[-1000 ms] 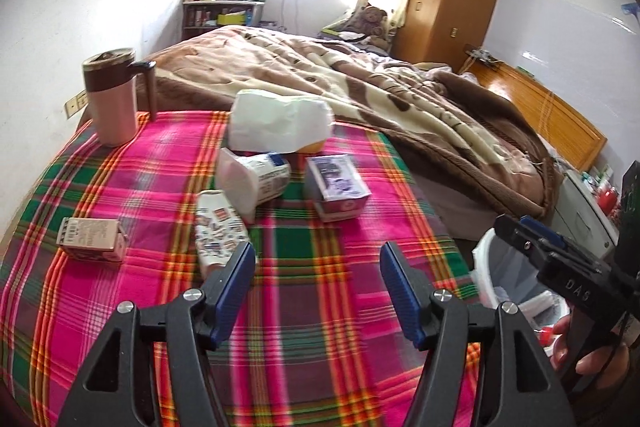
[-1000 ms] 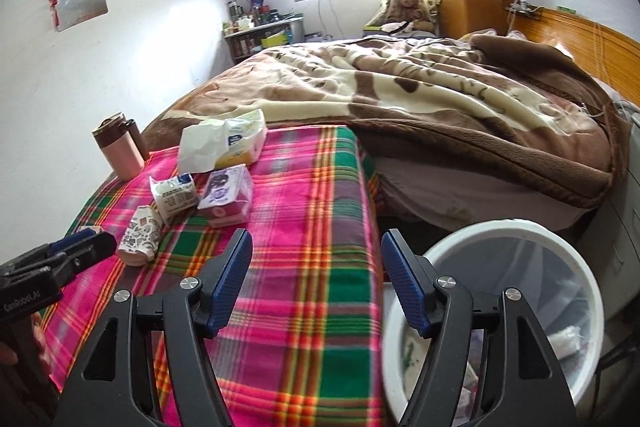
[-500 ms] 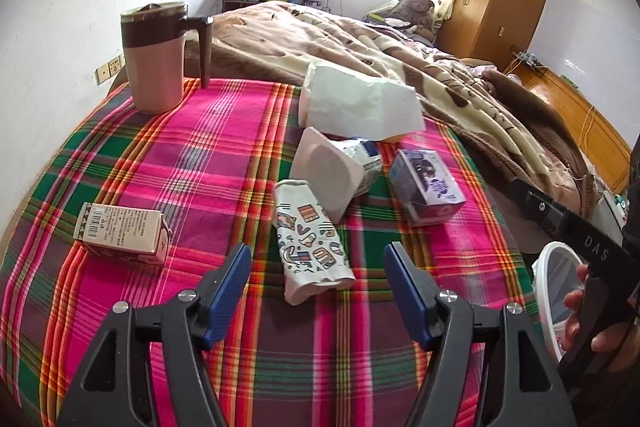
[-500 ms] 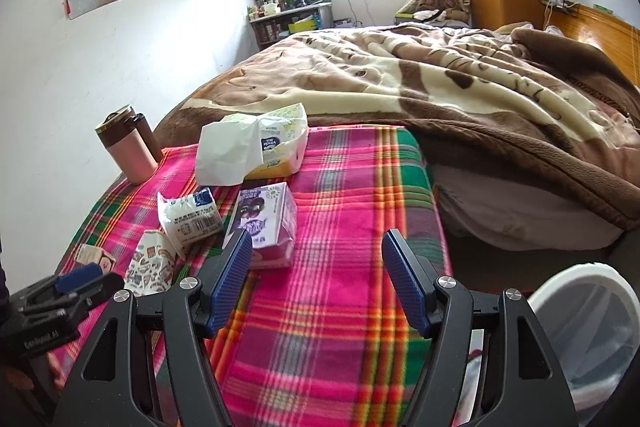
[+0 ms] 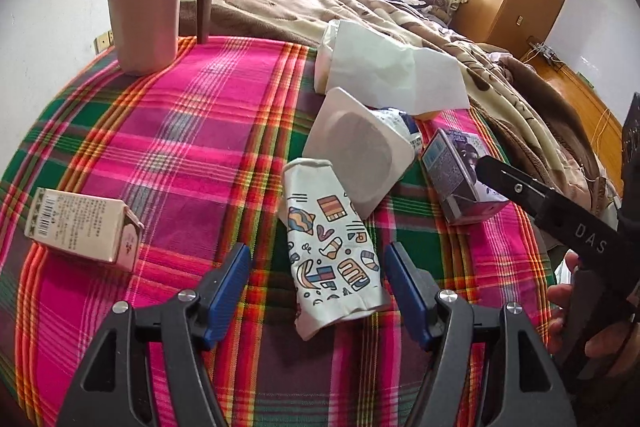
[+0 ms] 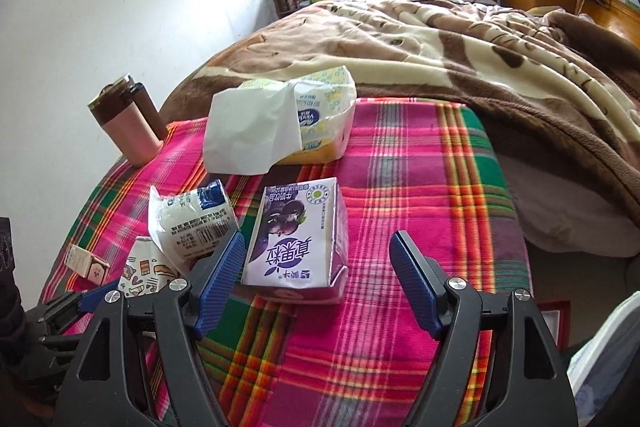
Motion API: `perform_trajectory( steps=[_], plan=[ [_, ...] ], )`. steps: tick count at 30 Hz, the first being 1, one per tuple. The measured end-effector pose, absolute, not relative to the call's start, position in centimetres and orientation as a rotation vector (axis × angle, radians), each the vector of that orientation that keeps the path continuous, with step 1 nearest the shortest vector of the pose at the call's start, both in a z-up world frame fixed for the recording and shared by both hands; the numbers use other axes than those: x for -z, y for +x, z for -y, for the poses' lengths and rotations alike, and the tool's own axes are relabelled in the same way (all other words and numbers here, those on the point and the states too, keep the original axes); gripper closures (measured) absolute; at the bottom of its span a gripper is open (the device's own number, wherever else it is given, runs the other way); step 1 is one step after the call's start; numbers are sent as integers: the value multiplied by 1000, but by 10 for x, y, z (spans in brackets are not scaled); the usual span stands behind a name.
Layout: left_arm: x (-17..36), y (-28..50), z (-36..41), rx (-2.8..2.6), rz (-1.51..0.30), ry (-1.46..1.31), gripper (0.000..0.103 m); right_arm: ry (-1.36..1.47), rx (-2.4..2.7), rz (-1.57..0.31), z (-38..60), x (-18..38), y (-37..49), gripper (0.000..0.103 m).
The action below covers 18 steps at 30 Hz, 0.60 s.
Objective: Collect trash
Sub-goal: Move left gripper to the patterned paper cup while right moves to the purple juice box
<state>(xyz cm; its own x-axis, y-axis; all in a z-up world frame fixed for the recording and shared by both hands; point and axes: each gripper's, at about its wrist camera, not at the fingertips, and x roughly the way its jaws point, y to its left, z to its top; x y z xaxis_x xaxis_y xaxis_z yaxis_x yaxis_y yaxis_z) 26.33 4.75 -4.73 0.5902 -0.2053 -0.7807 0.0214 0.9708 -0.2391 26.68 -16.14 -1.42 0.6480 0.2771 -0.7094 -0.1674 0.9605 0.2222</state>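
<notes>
A bed covered by a bright pink, green and orange plaid cloth (image 5: 200,131) fills both views, with litter scattered across it. In the left wrist view, the left gripper (image 5: 318,291) sits at the bottom centre, its blue-padded jaws apart on either side of a crushed paper cup with cartoon doodles (image 5: 332,251); the pads do not touch the cup. Just above the cup lies a white plastic tub on its side (image 5: 360,163), touching the cup's upper end. To the right of the tub is a purple drink carton (image 5: 460,179), and a small beige carton (image 5: 80,227) lies at the left edge. A pink and brown lidded mug (image 5: 148,15) stands upright in the upper left, and a white tissue pack (image 5: 384,71) rests above the tub. In the right wrist view, the right gripper (image 6: 318,281) is at the bottom centre; its jaws have just been opening and now stand wide, with the near end of the purple carton between them, close to the left pad though contact cannot be judged. A white bin rim (image 6: 600,347) shows at the lower right edge. A brown and cream blanket (image 6: 460,43) covers the rest of the bed behind
</notes>
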Motion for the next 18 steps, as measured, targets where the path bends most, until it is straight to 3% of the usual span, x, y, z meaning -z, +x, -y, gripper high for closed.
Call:
perform_trajectory(
  steps=[18],
  plan=[
    [50,271,-48,75,-910,-175,33,44,-184,-914,146,33,286,27]
  ],
)
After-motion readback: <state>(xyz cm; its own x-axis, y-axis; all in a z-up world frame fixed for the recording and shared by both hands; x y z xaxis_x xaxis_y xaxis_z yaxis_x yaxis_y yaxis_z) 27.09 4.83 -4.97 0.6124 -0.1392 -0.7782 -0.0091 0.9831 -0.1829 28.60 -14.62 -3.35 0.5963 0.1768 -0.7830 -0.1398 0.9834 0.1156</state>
